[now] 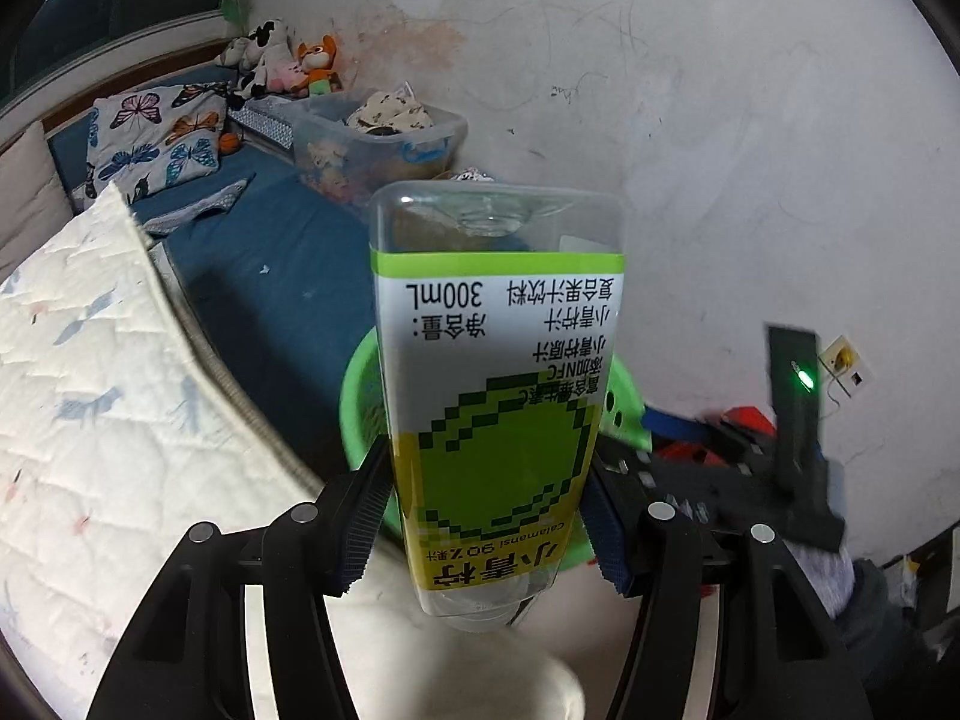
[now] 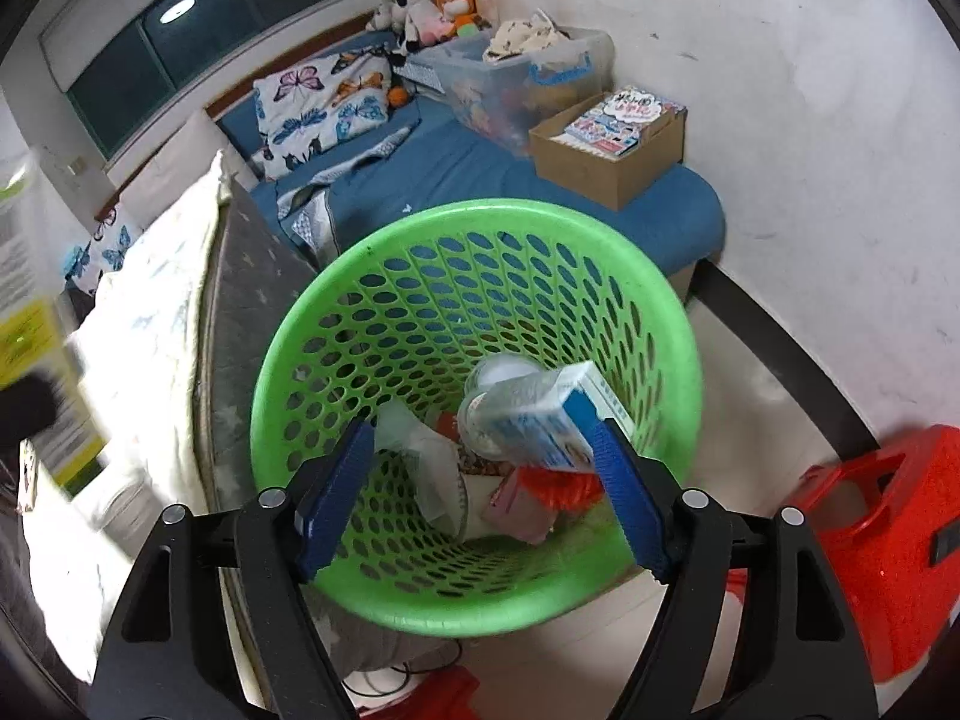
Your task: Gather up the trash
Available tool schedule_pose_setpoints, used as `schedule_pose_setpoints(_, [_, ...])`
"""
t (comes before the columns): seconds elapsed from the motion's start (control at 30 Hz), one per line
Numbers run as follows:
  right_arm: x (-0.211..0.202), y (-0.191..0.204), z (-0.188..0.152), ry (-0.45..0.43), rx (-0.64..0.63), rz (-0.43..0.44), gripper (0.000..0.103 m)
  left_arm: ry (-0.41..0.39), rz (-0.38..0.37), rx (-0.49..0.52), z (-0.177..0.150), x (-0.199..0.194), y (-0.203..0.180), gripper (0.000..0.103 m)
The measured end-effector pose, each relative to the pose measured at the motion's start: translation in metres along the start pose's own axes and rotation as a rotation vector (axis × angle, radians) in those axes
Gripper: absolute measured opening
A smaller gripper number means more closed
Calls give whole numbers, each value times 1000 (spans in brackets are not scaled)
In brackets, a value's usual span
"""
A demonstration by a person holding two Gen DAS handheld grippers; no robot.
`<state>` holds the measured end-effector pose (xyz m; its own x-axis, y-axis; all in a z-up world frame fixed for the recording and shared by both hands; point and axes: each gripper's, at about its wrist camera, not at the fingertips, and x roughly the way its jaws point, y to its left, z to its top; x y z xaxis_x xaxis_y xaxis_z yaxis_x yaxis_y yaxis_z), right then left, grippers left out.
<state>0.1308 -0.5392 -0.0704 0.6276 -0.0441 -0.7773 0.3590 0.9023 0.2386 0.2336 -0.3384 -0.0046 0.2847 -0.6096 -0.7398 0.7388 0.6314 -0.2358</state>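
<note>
A cluttered bedroom corner by a scuffed white wall.

A butterfly-print pillow point(image 2: 318, 105) is lying on the blue bed point(image 2: 480, 180), soft toys point(image 2: 429, 9) are sitting in the far corner, and a clear storage bin point(image 2: 522, 78) is standing beside a cardboard box point(image 2: 606, 171) holding books. A red stool point(image 2: 876, 540) is resting on the floor, and a white quilt point(image 1: 102, 372) is hanging over the bed's edge.

Bottle point(image 1: 498, 396): clear glossy plastic with a smooth printed label. Basket point(image 2: 384, 276): glossy green perforated plastic; stool point(image 2: 888, 540) glossy red plastic. Box point(image 2: 612, 174) is matt brown cardboard, quilt point(image 1: 102, 384) stitched cloth.
</note>
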Motion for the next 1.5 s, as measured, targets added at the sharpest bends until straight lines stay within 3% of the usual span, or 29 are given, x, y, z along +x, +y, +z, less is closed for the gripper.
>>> schedule_pose_setpoints(0.27, [-17,-7,-13,-42,26,7,76,-6,-24,-36,8,38,-6,57])
schedule_pose_setpoints(0.43, [-22,-10,-18,-49,37,11,76,31,-25,-73,4,61,-5,57])
schedule_pose_setpoints(0.7, [-32,-7,-27,-63,29,17,76,68,-29,-82,-5,72,-4,63])
schedule_pose_setpoints(0.97, [-47,7,-37,-77,16,45,76,4,-10,-82,-15,28,2,74])
schedule_pose_setpoints(1.27, [-62,58,-52,-87,-80,83,78,-84,74,-101,-51,-42,22,86])
schedule_pose_setpoints(1.5, [-75,105,-67,-102,-168,126,83,-159,184,-158,-91,-110,51,94])
